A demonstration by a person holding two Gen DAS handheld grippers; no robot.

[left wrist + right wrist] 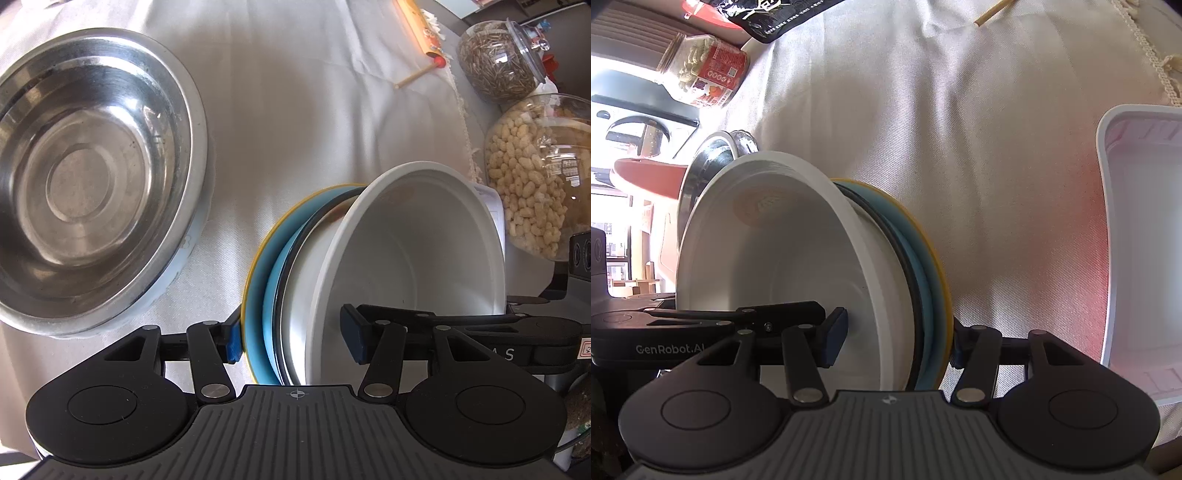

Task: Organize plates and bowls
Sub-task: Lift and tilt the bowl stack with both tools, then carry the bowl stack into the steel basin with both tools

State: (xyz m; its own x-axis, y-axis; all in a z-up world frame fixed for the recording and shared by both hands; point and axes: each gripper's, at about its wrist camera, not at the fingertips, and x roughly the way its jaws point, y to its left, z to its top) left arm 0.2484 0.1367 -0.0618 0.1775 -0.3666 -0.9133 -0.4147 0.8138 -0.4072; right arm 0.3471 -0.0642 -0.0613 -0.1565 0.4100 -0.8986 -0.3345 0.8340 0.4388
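Observation:
A white bowl (406,251) sits nested on a stack of plates: a white one with a dark rim, a blue plate (266,266) and a yellow-edged one outermost. My left gripper (294,338) is shut on this stack, with one pad under the yellow edge and the other inside the bowl. In the right wrist view the same white bowl (775,251) and blue plate (923,280) are clamped by my right gripper (895,343) from the opposite side. The stack hangs above the white cloth. A large steel bowl (92,177) rests on the cloth to the left.
Two glass jars, one of seeds (498,62) and one of puffed snacks (535,184), stand at the right edge. A white rectangular tray (1137,240) lies right of the stack. A labelled jar (701,74), a dark packet (775,18) and the steel bowl's rim (713,158) line the left side.

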